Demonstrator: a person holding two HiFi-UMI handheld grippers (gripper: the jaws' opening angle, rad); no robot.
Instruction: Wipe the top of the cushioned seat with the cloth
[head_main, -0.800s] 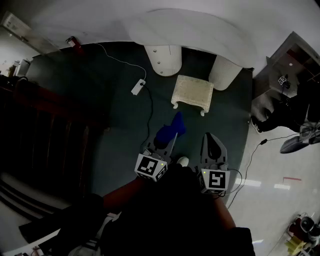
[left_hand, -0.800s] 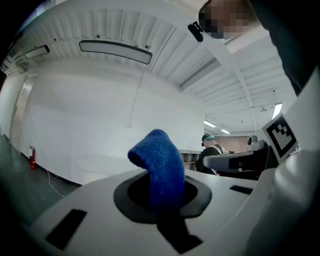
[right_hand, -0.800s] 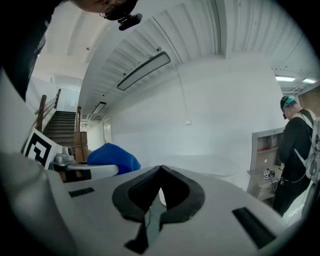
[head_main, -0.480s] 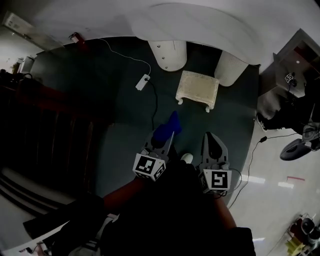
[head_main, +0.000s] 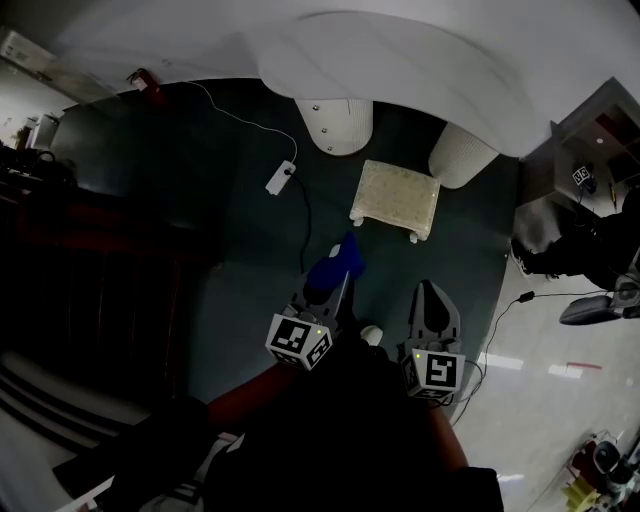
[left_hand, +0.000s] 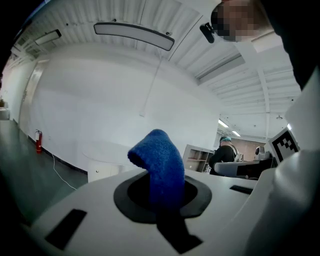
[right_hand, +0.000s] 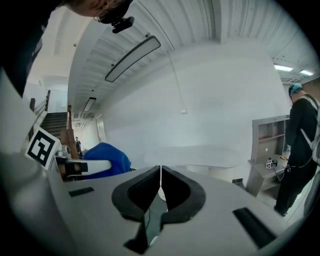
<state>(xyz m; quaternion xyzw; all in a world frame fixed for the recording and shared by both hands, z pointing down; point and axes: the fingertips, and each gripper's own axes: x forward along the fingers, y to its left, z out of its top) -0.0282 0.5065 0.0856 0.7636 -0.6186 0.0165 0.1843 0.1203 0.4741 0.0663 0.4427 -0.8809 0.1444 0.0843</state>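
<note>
- left hand-held gripper clenched on blue cloth; right hand-held gripper closed, nothing held.
- cushioned seat noted ahead on floor, well apart from cloth.
- risk judged: cloth could be dragged from the pinch when rubbed across the seat.

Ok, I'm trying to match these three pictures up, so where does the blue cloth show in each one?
Head view: the blue cloth sits just below centre, short of the cream seat.
Left gripper view: the cloth is at centre, clamped between the jaws and sticking up.
Right gripper view: the cloth is left of centre, at mid height.
Shared landmark: the white table.
</note>
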